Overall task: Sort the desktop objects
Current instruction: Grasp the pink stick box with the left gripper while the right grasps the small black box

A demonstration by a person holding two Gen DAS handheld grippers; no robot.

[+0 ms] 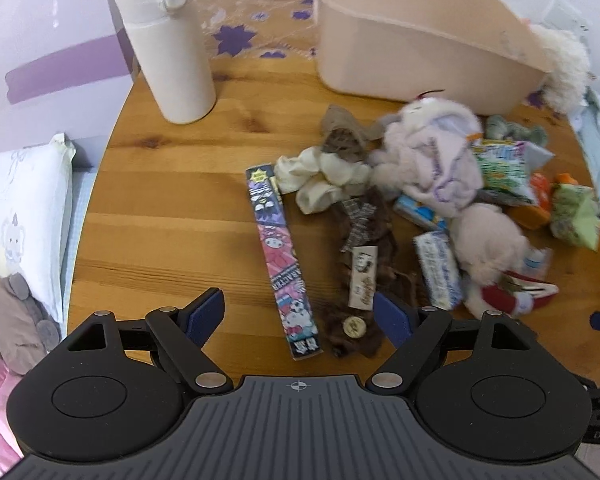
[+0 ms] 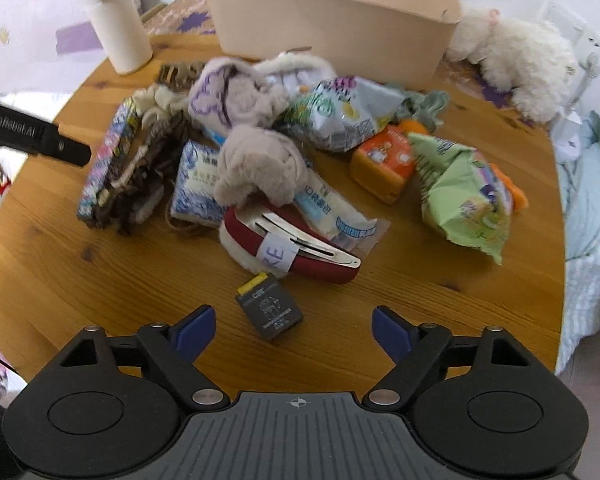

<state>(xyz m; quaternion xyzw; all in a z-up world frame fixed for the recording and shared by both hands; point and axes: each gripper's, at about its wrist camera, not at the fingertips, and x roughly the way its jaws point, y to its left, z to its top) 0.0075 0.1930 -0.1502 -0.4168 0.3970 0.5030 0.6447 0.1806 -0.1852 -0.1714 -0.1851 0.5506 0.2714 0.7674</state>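
Left wrist view: left gripper (image 1: 298, 314) hangs over the table (image 1: 172, 200), jaws spread wide, nothing between the pads. Below it lie a long printed box (image 1: 282, 256) and a brown hair tie (image 1: 364, 276). The pile (image 1: 432, 184) of plush pieces and packets sits beside the bin (image 1: 412, 52); a bottle (image 1: 168, 44) stands apart.

Right wrist view: right gripper (image 2: 294, 328) likewise spread and empty, a small grey pack (image 2: 269, 312) just ahead of it, a red clip (image 2: 296, 252) beyond. What shows of the bin (image 2: 332, 36) holds nothing. Judgement: sorting barely begun; all items remain.
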